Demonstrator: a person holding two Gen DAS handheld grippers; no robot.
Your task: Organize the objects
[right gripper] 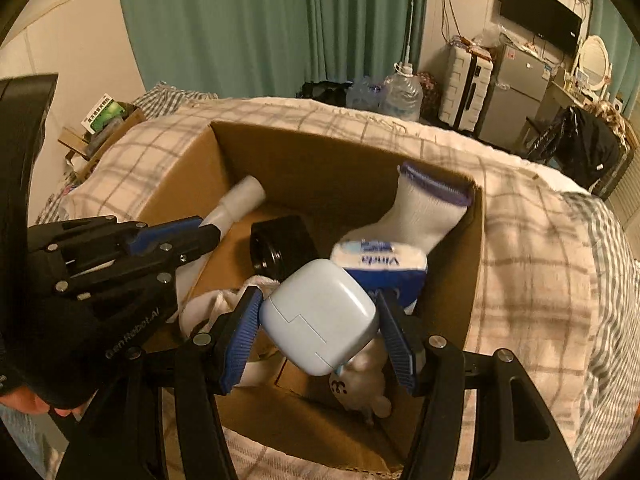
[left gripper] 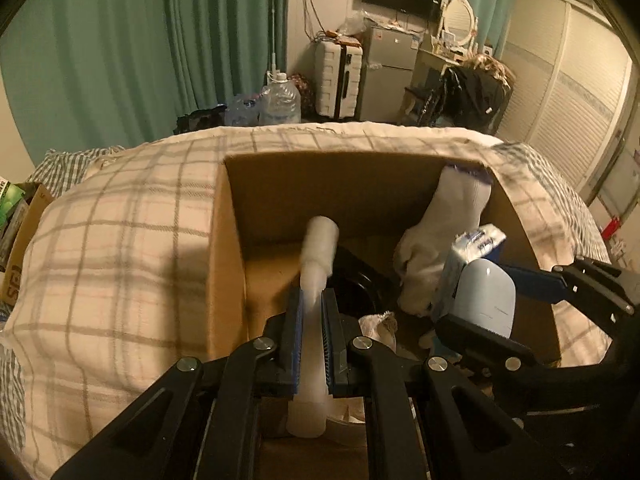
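The tissue pack [right gripper: 378, 260] reads "Vinda". The right gripper [right gripper: 318, 330] clamps a pale blue case [right gripper: 320, 316] just before it; the left gripper [left gripper: 312, 312] pinches a white bottle [left gripper: 314, 280] over the cardboard box [right gripper: 192, 160]

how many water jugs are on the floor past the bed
2 show: a large clear water jug with a white cap beside the green curtain, and a smaller one at its left. The bed may hide more.

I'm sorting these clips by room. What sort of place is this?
Most likely a bedroom or small studio flat. The cardboard box sits on a bed with a plaid blanket, and past it stand a vanity mirror, a small fridge and a white suitcase against the wall.
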